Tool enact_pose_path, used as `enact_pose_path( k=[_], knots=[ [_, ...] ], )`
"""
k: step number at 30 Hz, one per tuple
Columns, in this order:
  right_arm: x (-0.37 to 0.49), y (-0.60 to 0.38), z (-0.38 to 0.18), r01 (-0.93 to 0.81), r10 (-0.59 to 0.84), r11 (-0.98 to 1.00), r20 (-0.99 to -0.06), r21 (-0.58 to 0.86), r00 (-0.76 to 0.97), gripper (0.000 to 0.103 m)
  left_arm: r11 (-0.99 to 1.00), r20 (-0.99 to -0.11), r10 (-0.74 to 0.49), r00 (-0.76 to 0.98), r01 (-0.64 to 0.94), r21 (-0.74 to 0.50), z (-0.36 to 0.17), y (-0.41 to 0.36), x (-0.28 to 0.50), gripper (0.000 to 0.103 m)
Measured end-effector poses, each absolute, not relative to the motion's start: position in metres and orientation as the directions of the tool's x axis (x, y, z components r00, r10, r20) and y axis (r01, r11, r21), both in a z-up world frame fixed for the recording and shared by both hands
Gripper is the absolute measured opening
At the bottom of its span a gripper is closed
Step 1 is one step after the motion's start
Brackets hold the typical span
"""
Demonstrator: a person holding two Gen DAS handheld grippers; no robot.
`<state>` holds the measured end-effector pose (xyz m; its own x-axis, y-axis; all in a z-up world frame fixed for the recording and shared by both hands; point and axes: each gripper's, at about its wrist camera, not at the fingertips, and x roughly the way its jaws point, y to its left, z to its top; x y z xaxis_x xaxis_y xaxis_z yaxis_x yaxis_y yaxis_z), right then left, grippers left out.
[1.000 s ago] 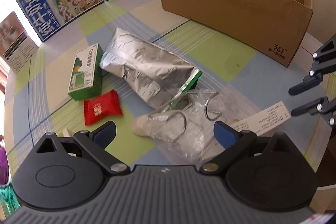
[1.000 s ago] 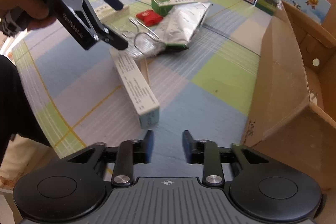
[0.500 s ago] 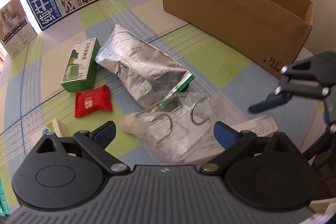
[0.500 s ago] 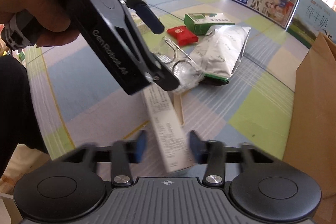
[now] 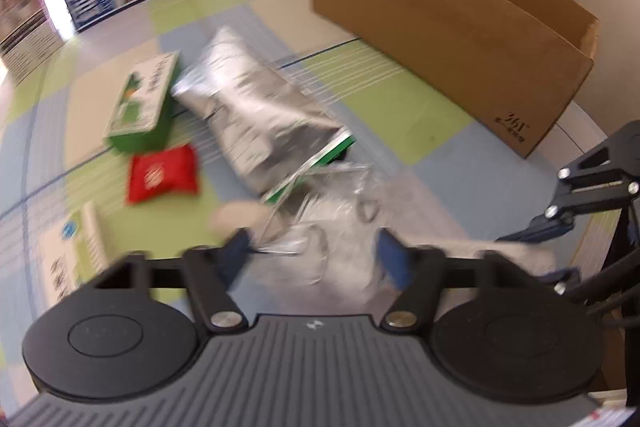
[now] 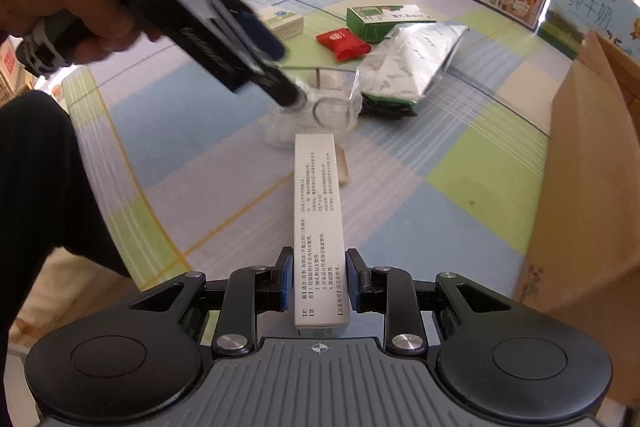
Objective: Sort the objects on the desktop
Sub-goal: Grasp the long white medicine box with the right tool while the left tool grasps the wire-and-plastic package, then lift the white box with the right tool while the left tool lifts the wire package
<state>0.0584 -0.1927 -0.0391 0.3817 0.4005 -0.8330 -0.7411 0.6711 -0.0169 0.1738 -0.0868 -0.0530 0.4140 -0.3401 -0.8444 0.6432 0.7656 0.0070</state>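
Our right claw (image 6: 316, 281) has just been closing and now pinches the near end of the long white printed carton (image 6: 319, 211) lying on the checked desk (image 6: 460, 227). Our left claw (image 5: 316, 257) has just narrowed around the crinkled clear plastic bag of metal hooks (image 5: 340, 239); blur hides contact. Only the right view shows the hand (image 6: 52, 3).

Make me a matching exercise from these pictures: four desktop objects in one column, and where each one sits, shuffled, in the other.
Things:
1. long white printed carton
2. clear plastic bag of metal hooks
3. red sweet wrapper
4. crinkled silver foil pouch

Places:
A. lying beside the flat green box
B. between the right gripper's blue pads
C. at the left gripper's fingertips
D. lying between the hooks bag and the brown cardboard box

Pairs: 1-B, 2-C, 3-A, 4-D
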Motion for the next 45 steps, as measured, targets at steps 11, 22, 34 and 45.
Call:
enact_pose_path(
  k=[11,22,34,45],
  knots=[
    [0.044,-0.205,-0.035,-0.723,0.384,0.69,-0.829,-0.035,0.406,0.047,0.786,-0.833,-0.302,0.464,0.615,0.058,-0.05,-0.054,0.143,0.082],
    [0.06,-0.207,-0.038,-0.695,0.418,0.717,-0.826,0.045,0.378,0.023,0.623,-0.823,-0.348,0.448,0.767,0.154,-0.068,-0.084,0.159,0.084],
    [0.049,-0.226,-0.033,-0.631,0.379,0.775,-0.83,0.042,0.41,0.025,0.698,-0.867,-0.305,0.393,0.712,0.077,-0.072,-0.08,0.15,0.032],
    [0.049,-0.221,-0.026,-0.531,0.308,0.847,-0.789,-0.027,0.532,0.051,0.771,-0.848,-0.277,0.452,0.631,0.085,-0.062,-0.069,0.107,0.043]
  ],
)
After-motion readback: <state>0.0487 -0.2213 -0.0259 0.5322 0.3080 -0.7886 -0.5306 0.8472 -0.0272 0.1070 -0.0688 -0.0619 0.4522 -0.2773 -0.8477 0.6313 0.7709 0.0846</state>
